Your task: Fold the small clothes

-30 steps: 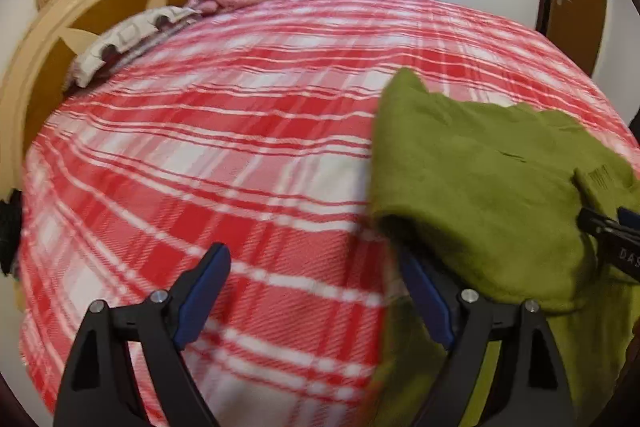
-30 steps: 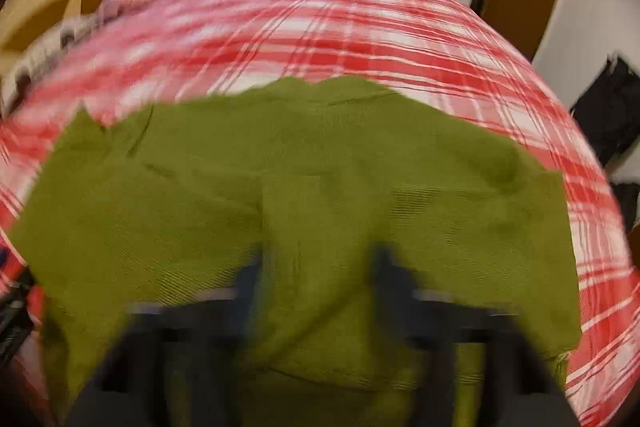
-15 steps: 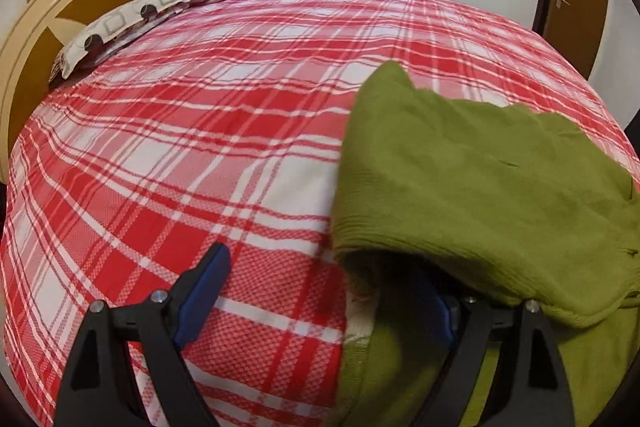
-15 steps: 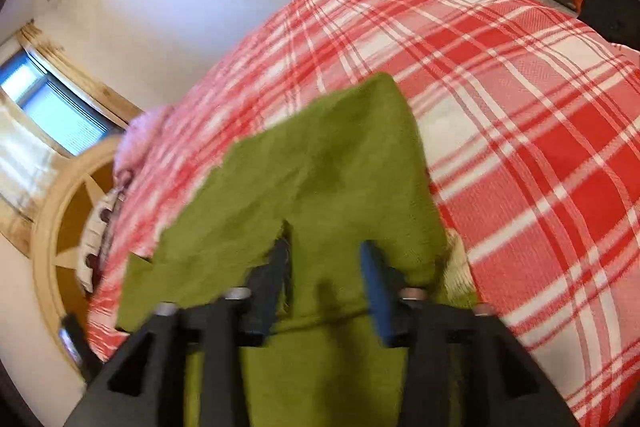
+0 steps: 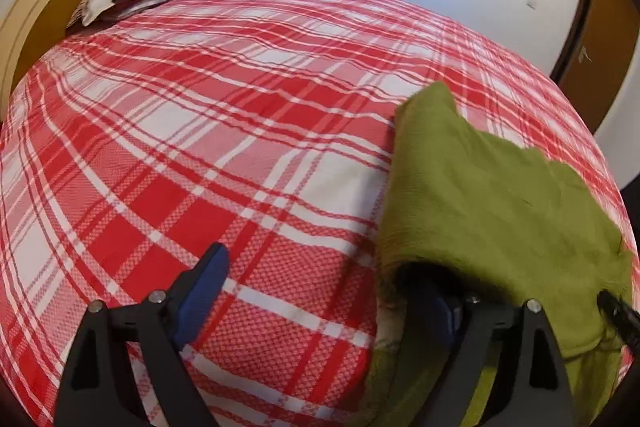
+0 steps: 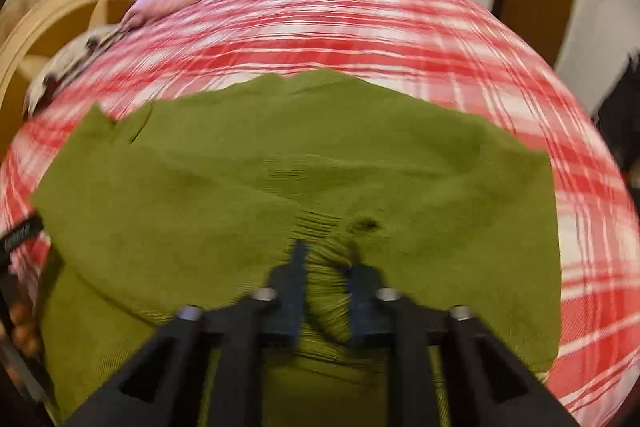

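Now the olive-green knitted garment point(image 6: 280, 179) lies on the bed cover of red and white checked cloth point(image 5: 200, 147), at the near right part of the bed, with one layer already turned over another. The right gripper point(image 6: 326, 287) has its two blue-padded fingers pinched on a bunched, ribbed piece of the green knit. The left gripper point(image 5: 320, 291) stands with its fingers wide apart: the left finger point(image 5: 204, 283) rests above the bare checked cover, while the other finger is tucked under the folded left edge of the garment and grasps nothing.

I judge several risks from here. The right grip takes only a small bunch, so a fast pull can stretch the soft knit or let it slip out. If the left gripper closes now, it may catch the bed cover together with the garment. Also, the loose upper layer can slide and spoil the fold.
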{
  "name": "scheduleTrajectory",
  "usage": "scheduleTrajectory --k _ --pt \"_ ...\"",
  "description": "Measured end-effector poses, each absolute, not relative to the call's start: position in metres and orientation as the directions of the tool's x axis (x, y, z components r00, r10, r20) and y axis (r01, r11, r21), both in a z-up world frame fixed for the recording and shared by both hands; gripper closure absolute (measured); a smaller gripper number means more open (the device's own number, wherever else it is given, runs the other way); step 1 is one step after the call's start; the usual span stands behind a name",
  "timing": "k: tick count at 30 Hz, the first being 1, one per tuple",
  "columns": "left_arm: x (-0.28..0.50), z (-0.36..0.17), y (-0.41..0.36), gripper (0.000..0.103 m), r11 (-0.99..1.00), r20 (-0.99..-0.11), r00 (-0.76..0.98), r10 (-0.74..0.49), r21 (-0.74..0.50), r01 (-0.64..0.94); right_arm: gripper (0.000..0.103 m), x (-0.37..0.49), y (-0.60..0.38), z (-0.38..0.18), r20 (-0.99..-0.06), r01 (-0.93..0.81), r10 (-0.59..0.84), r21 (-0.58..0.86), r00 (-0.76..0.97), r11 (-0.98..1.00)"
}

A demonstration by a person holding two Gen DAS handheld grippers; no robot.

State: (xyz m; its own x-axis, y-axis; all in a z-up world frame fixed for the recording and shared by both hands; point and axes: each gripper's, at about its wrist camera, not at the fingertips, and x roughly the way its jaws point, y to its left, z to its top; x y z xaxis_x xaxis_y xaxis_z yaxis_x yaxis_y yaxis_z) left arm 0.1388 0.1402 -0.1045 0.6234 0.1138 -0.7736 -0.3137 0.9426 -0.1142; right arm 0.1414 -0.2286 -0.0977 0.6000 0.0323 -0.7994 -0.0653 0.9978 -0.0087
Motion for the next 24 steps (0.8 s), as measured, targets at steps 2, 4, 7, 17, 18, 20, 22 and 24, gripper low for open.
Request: scheduleTrajectory --k 2,4,7,17,18,20,22,24 --pt "0.142 -0.104 0.141 0.012 0.938 -0.777 0.617 0.122 -0.112 -0.327 0.094 0.140 -0.232 -0.081 -0.763 -0.051 -0.005 -0.050 0.646 0.997" --pt "0.144 -0.103 0.145 0.012 0.928 -0.777 0.616 0.131 -0.122 -0.352 0.098 0.138 -0.242 -0.057 -0.701 -0.010 -0.049 -0.079 0.711 0.997" --pt "0.147 -0.106 0.150 0.012 0.913 -0.785 0.603 0.144 -0.129 -0.387 0.101 0.126 -0.266 -0.021 -0.599 0.108 -0.162 -0.125 0.784 0.986" --pt "0.138 -0.108 0.143 0.012 0.926 -0.769 0.618 0.161 -0.100 -0.365 0.100 0.125 -0.326 -0.062 -0.674 0.112 0.250 0.446 0.695 0.888" --pt "0.138 -0.108 0.142 0.012 0.926 -0.769 0.617 0.165 -0.095 -0.365 0.100 0.129 -0.324 -0.072 -0.681 0.105 0.299 0.484 0.668 0.869" --pt "0.138 -0.109 0.142 0.011 0.928 -0.768 0.619 0.165 -0.092 -0.361 0.100 0.130 -0.314 -0.086 -0.707 0.109 0.299 0.469 0.641 0.876" --pt "0.137 -0.109 0.143 0.010 0.928 -0.765 0.624 0.157 -0.101 -0.358 0.100 0.136 -0.305 -0.098 -0.734 0.103 0.291 0.439 0.613 0.892" --pt "0.136 -0.110 0.142 0.009 0.930 -0.762 0.629 0.154 -0.104 -0.353 0.100 0.136 -0.300 -0.105 -0.752 0.100 0.289 0.424 0.593 0.900"
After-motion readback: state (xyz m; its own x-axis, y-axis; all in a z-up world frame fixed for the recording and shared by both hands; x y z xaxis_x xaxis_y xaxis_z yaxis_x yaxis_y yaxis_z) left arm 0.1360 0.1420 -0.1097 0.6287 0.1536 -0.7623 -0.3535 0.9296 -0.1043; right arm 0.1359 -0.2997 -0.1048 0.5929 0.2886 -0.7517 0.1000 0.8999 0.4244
